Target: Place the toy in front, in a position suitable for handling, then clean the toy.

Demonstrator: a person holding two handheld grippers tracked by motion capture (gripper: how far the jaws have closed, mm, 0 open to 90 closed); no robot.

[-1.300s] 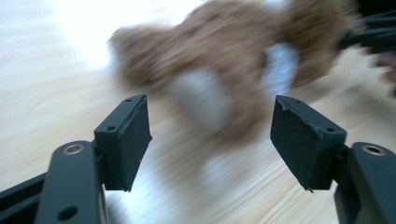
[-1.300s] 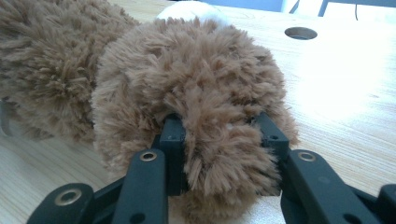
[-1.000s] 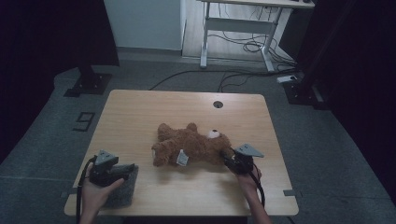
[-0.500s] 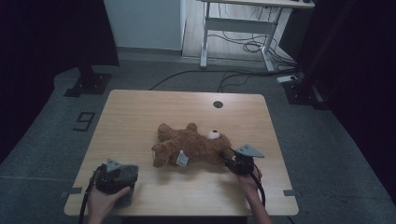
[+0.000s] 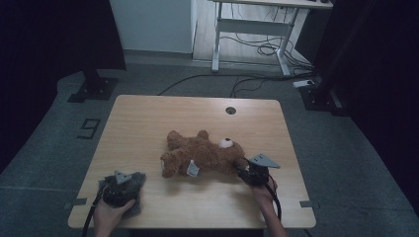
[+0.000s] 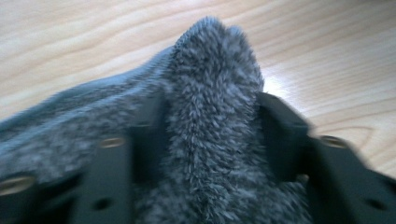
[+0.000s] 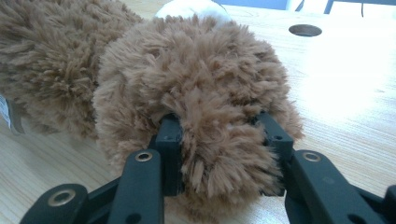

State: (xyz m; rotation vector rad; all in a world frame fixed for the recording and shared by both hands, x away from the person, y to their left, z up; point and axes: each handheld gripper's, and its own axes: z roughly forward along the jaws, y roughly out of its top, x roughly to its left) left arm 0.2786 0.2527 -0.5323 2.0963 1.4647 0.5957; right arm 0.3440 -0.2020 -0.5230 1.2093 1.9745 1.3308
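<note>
A: What have you got in your left gripper [image 5: 120, 183]?

B: A grey cloth [image 6: 212, 116]. It is shaggy, short-piled and soft, a dull slate grey, and it lies bunched near the table's [image 5: 148, 118] front left corner, at about seven o'clock from the table's middle. In the left gripper view a fold of it stands up in a ridge between your two black jaws, with the rest slumping off toward nine o'clock.

A: How do the jaws stand there?

B: They have just been closing, and now they sit partway in, pinching that ridge from both sides. The pads press into the pile.

A: And your right gripper [image 5: 247, 172]?

B: It grips the teddy bear [image 5: 202, 155]. The bear is tan-brown with long, tufted fur, lying flat near the table's middle, a little toward five o'clock. Its head with the pale muzzle points toward three o'clock and its legs toward nine. A small white label shows on its lower edge.

A: Which part do you hold?

B: A round, fluffy part at the head end; from the right gripper view I cannot tell if it is an ear or a paw. The jaws are drawn in on it, sunk deep in the fur at either side.

A: Do the two things touch?

B: No. The cloth lies well apart from the bear, at about eight o'clock from it.
</note>
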